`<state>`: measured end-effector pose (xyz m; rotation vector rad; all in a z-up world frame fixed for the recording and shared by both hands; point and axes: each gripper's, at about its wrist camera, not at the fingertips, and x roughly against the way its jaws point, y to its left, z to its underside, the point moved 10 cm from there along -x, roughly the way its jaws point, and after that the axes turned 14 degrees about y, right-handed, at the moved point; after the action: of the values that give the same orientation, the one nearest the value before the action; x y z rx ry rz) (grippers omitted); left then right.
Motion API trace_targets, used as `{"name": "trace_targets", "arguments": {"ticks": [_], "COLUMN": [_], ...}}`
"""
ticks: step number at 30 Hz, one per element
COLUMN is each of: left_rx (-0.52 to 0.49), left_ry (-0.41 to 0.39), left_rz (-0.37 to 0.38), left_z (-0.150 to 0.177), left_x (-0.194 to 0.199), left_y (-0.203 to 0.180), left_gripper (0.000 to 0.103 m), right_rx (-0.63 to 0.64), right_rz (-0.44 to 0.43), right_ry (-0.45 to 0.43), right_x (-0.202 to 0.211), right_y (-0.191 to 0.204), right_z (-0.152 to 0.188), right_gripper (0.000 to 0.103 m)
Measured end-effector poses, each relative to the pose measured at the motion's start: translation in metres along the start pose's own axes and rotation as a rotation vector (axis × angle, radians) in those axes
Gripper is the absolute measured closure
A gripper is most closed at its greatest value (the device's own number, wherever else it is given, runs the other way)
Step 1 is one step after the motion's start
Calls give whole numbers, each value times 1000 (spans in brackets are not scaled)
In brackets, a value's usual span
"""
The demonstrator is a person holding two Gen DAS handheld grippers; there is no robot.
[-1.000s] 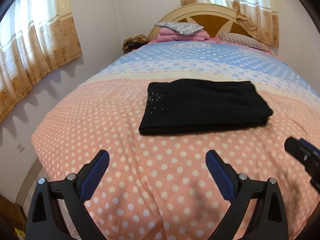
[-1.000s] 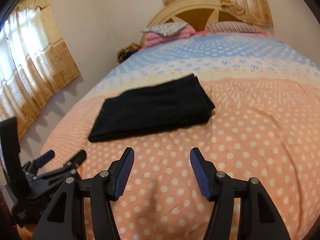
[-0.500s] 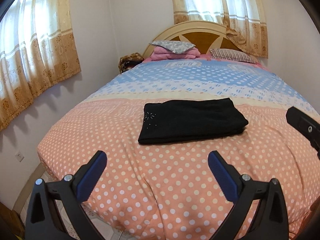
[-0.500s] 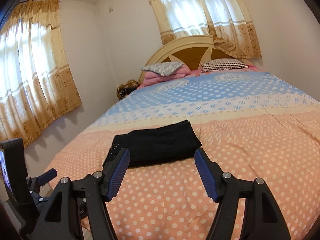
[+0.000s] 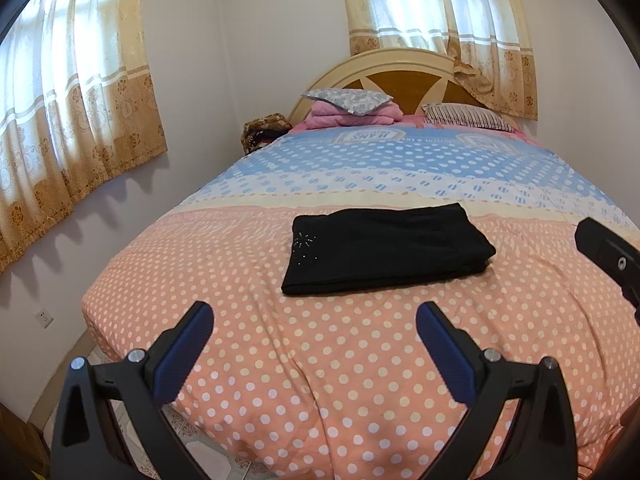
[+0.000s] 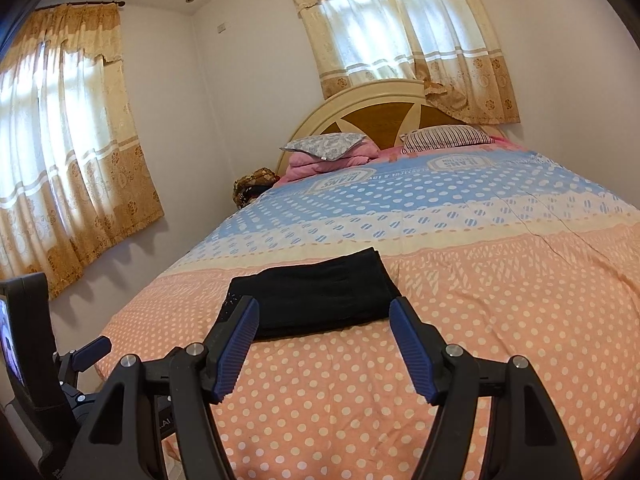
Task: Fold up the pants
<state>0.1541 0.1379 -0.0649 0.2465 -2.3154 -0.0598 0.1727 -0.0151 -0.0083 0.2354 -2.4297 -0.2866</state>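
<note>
The black pants [image 5: 384, 250] lie folded into a flat rectangle on the orange dotted part of the bed cover [image 5: 320, 380]; small sparkly studs mark their left end. They also show in the right wrist view [image 6: 316, 298]. My left gripper [image 5: 314, 318] is open and empty, held back from the pants near the bed's foot. My right gripper [image 6: 324, 320] is open and empty, also short of the pants. The right gripper's body shows at the right edge of the left wrist view [image 5: 608, 252].
Pillows and a pink folded blanket [image 5: 352, 108] lie by the wooden headboard [image 5: 400, 76]. A brown bag [image 5: 264, 130] sits in the corner. Curtained windows [image 5: 68, 112] are on the left and back walls. Tiled floor [image 5: 204, 444] shows below the bed's foot.
Both grippers have pulled back and risen away from the bed, so the pants look smaller and farther off. The pants have not moved. Both grippers stay open.
</note>
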Motion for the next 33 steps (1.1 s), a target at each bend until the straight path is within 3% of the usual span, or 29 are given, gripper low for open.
{"name": "trace_targets", "arguments": {"ticks": [33], "left_rx": [19], "left_ry": [-6], "left_rz": [-11], "left_z": [-2], "left_x": [3], "left_y": [4], "left_gripper": [0], "right_rx": [12], "right_rz": [4], "right_ry": [-14], "right_x": [7], "right_y": [-7], "right_z": [2], "right_gripper": [33]}}
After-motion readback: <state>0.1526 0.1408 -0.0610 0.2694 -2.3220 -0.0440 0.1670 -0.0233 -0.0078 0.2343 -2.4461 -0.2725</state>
